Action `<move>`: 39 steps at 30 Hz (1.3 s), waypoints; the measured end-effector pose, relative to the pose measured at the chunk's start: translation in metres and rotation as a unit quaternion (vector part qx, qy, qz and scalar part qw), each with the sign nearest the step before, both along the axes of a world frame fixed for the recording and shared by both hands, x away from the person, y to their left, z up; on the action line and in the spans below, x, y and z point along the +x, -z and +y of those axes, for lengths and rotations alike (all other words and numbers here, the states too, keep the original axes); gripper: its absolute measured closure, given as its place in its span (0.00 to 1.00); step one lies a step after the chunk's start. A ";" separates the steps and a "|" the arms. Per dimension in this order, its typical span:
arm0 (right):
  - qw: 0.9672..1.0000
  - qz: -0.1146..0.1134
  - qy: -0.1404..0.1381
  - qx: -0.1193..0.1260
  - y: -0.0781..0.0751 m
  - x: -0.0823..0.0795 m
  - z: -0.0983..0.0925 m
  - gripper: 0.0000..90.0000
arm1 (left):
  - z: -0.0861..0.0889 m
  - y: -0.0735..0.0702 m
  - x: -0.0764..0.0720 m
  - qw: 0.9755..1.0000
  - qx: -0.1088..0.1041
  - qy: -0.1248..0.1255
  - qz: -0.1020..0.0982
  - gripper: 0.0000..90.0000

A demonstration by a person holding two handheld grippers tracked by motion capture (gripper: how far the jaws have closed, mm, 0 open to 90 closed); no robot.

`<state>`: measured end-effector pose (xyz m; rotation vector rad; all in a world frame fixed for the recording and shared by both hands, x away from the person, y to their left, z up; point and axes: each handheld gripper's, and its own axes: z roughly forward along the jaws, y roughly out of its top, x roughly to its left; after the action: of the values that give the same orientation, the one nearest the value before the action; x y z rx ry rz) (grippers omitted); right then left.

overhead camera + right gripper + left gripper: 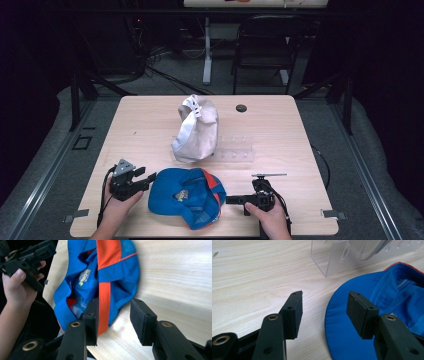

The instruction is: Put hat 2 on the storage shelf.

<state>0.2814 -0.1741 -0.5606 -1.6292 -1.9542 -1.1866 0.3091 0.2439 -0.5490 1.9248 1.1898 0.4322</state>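
- No writing can be read anywhere; a small yellow-and-white printed patch sits inside the blue cap (187,197), too blurred to make out.
- The blue cap is soft cloth, upside down near the table's (140,125) front edge, about midway along it, with an orange band across its crown and mesh panels; its stiff, rounded brim points toward the table's left edge.
- The left gripper (324,305) is held in a hand at the brim's edge near the table's front-left corner. Its jaws stand well apart, one rough black pad over bare wood and the other over the brim's rim; neither presses on the cloth.
- The right gripper (113,315) lies level near the front edge, right of the cap. Its jaws are about half open, astride the cap's edge at the orange band. One pad is against the cloth while the other stands clear, so nothing is clamped.
- A beige cap (196,129) of heavier cloth, with a white perforated strap, leans on a clear plastic rack (235,149) at the table's middle.
- The table is pale wood grain with rounded corners and a dark round hole (241,108) near its far edge.
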 end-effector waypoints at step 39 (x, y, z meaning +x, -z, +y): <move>0.995 0.074 -0.044 0.059 0.006 0.013 0.019 0.86 | 0.021 0.001 -0.014 1.000 0.005 -0.030 -0.002 0.52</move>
<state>0.2943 -0.1546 -0.5663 -1.5104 -1.8096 -1.0935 0.2953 0.2646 -0.5497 1.8994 1.2488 0.4740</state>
